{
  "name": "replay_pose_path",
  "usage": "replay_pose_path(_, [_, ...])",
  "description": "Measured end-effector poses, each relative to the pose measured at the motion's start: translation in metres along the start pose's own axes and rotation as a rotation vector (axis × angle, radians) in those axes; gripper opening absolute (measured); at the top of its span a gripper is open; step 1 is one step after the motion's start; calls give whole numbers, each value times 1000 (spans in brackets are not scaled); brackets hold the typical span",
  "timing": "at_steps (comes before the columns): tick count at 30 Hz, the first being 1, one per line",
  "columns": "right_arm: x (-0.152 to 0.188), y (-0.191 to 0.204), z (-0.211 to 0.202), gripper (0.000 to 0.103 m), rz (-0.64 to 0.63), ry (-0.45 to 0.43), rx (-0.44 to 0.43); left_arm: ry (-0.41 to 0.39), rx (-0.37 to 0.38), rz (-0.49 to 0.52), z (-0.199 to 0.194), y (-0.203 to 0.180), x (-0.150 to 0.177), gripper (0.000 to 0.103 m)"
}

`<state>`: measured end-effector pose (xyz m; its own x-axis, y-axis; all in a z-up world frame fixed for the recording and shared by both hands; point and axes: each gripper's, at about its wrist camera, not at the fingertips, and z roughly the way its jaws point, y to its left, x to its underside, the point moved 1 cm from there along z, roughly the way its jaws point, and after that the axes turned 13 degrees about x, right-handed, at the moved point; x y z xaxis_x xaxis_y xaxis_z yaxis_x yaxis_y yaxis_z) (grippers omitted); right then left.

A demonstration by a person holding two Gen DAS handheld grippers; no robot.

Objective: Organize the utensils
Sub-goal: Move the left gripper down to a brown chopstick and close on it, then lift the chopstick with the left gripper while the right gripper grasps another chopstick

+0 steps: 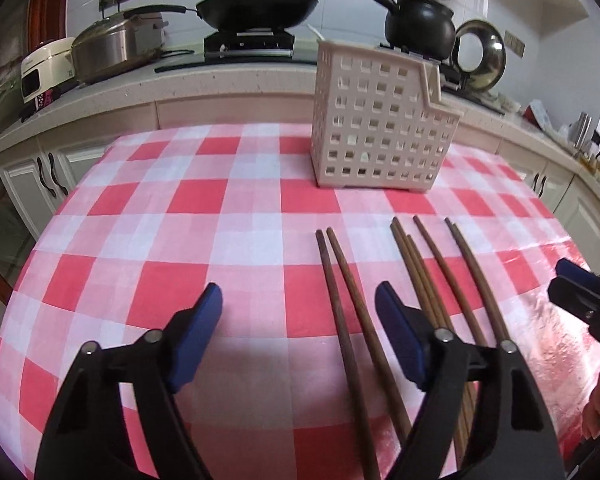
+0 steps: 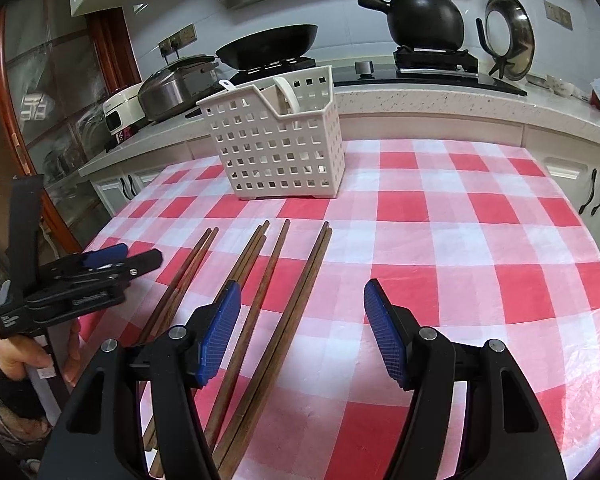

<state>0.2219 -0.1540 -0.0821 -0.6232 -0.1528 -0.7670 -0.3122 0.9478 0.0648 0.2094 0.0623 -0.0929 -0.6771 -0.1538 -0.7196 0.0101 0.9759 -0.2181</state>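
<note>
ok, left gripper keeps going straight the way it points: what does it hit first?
Probably the leftmost chopstick pair, which lies between the open left gripper fingers, or the checkered tablecloth beside it. The basket sits well beyond. Depth is unclear.

Hidden ends and cut-off edges

The chopsticks (image 1: 342,300) run under the left tongs (image 1: 299,340) and off the bottom edge; the utensils inside the basket (image 2: 284,152) are mostly screened by its wall.

Red-and-white checked tablecloth (image 1: 228,204), black wok (image 1: 258,8) on a stove burner, black clay pot (image 2: 424,12) on the other burner, steel lidded pan (image 1: 112,46), white small appliance (image 1: 46,70), steel lid (image 2: 508,34) propped against the wall, white cabinet doors (image 2: 580,184)
</note>
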Motion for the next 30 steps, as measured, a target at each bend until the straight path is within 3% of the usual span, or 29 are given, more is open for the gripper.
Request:
replay_pose_path(4, [-1, -3, 3, 62, 14, 7, -14, 51, -23, 2, 17, -1, 0, 55])
replay_pose_path(12, [-3, -10, 5, 62, 34, 6, -30, 112, -18, -6, 36, -2, 0, 45])
replay_pose_path(15, [-4, -10, 7, 62, 31, 12, -34, 111, -24, -7, 37, -2, -2, 37])
replay_pose_path(17, [-4, -10, 9, 62, 30, 17, -32, 115, -28, 8, 38, -5, -3, 22])
replay_pose_path(20, [-5, -8, 15, 62, 21, 32, -11, 123, -16, 38, 39, -10, -2, 10])
replay_pose_path(30, [-3, -4, 42, 57, 0, 123, 102, 127, 47, 39, 29, -3, 4, 6])
